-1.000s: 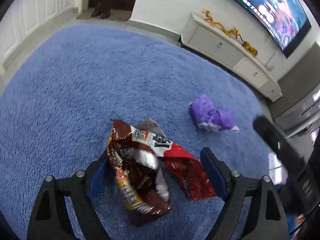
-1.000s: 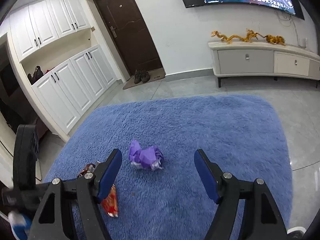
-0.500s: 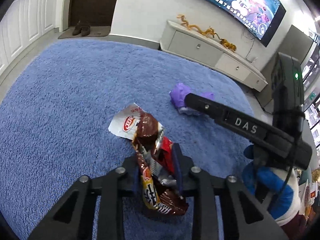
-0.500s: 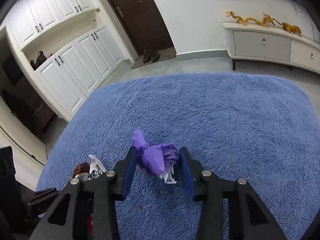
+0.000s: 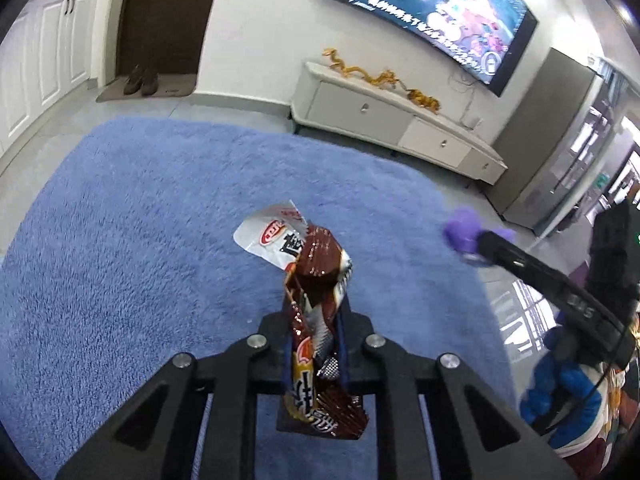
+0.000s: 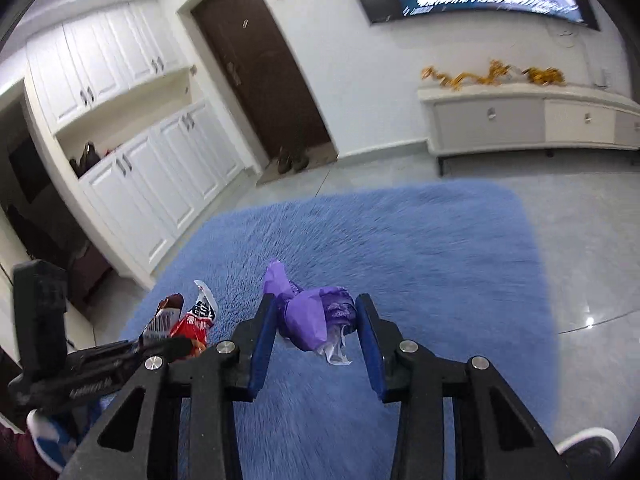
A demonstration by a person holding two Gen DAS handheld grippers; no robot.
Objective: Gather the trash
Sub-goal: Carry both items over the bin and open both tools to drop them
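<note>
At the far left of the room stand the white cabinets [image 6: 132, 184], with a dark door [image 6: 260, 64] beside them and a pair of shoes [image 6: 290, 160] on the mat at its foot. Over the blue rug [image 5: 120, 240] the left gripper [image 5: 314, 332] is clamped tight on a crumpled snack wrapper [image 5: 316, 280], its jaws drawn in to a narrow gap with the foil pinched between them; the wrapper is brown, red and white, its top sticking up above the fingertips and its lower end hanging down below them, clear of the rug. In the right wrist view the same wrapper shows low on the left, just beside the right gripper's left finger. To the right of it the right gripper [image 6: 316, 320] holds a purple wrapper [image 6: 316, 312], a crumpled wad with a scrap of clear white film trailing from its underside; the blue pads [image 6: 262, 344] press on it from both sides, the jaws about half closed around it, and it hangs above the rug. Farther right, against the wall, runs a long white TV cabinet [image 5: 400, 120] with golden dragon ornaments [image 5: 380, 78] on top, and a large television [image 5: 432, 12] is lit on the wall above it.
</note>
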